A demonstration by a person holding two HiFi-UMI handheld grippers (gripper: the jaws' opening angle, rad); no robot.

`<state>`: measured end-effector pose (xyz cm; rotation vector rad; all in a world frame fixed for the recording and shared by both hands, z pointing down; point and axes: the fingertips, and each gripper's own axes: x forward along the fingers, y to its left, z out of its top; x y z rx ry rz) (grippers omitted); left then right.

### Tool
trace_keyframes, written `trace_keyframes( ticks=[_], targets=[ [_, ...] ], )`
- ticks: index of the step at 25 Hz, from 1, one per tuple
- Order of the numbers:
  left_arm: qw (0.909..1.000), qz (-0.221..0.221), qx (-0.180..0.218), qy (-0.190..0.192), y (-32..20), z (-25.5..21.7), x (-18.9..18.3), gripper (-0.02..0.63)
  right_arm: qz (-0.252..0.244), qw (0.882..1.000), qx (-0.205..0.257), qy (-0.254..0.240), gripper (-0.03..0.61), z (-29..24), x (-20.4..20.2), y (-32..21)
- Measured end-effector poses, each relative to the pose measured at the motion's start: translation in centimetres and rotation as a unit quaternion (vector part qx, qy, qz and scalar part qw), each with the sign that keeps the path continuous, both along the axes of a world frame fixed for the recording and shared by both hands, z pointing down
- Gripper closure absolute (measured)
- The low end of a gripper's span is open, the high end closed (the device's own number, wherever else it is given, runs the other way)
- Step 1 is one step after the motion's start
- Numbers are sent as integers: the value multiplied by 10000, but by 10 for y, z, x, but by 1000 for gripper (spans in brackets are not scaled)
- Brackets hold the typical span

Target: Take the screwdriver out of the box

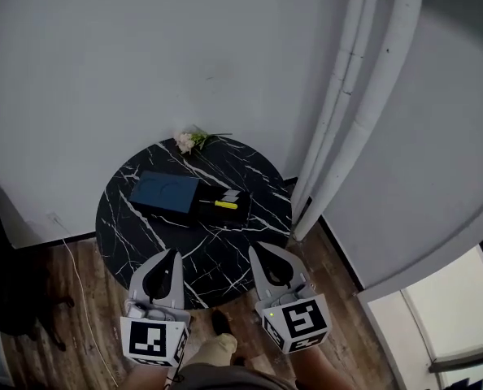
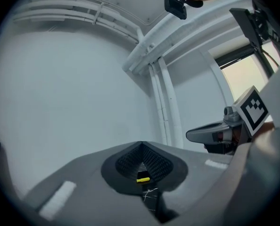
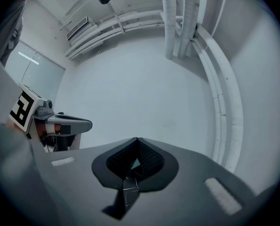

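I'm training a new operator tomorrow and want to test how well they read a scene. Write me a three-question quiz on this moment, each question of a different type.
1. Pick one: what lies at the far edge of the table, beyond the box? A) a flower sprig; B) a mug; C) pliers.
2. True or false: the screwdriver lies inside the open box.
3. Fill in: the left gripper and right gripper both have their jaws ___.

Key: 1 A. 2 True. 3 shut, with nothing held.
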<state>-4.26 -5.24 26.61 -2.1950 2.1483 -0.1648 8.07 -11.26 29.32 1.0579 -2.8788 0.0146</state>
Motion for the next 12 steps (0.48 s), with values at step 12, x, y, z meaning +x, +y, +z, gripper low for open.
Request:
trace_keyframes(
  ticks=[12],
  targets=[
    [9998,-110,-25,188,-115,15,-63,614,-306,9991,-134,249,552,17,-79,-116]
  ],
)
